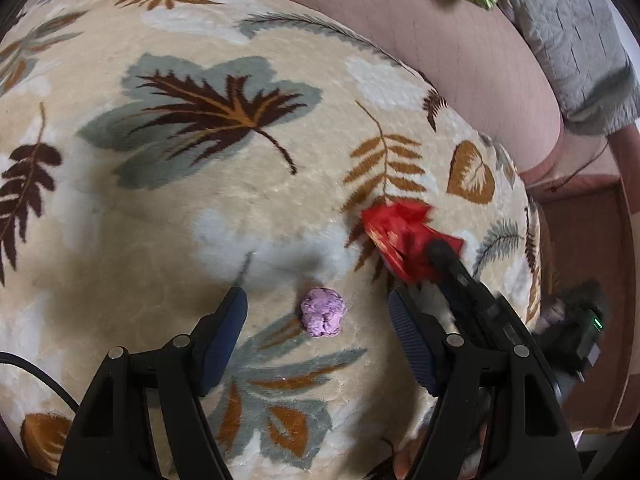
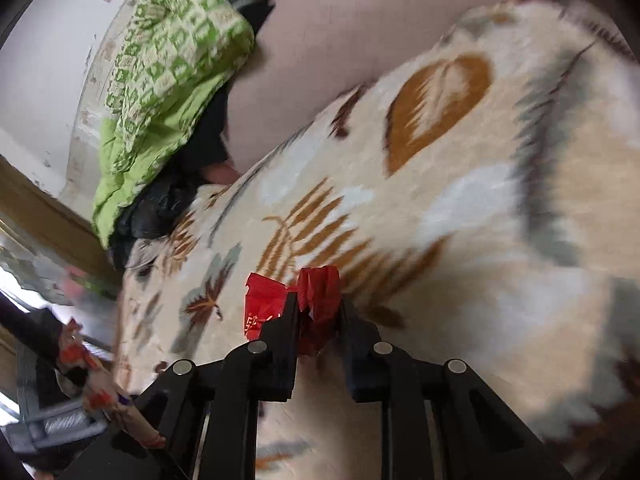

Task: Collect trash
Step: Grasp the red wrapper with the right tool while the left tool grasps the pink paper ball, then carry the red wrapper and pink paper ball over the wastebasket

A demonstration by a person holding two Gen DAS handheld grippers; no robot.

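A small crumpled purple paper ball (image 1: 323, 312) lies on the cream leaf-patterned blanket (image 1: 192, 208). My left gripper (image 1: 318, 308) stands open with the ball between its two fingers, neither touching it. To the right, a crumpled red wrapper (image 1: 400, 236) is pinched by my right gripper (image 1: 440, 252), which reaches in from the lower right. In the right wrist view my right gripper (image 2: 318, 312) is shut on the red wrapper (image 2: 316, 292), just above the blanket (image 2: 460, 220); that view is blurred by motion.
A pinkish sheet (image 1: 460, 60) borders the blanket at the back, with a grey quilt (image 1: 580, 40) and a green patterned cover (image 2: 160, 80) beyond it. A black plastic bag (image 2: 152, 212) lies by the blanket's edge. The brown bed frame (image 1: 580, 248) and floor show at right.
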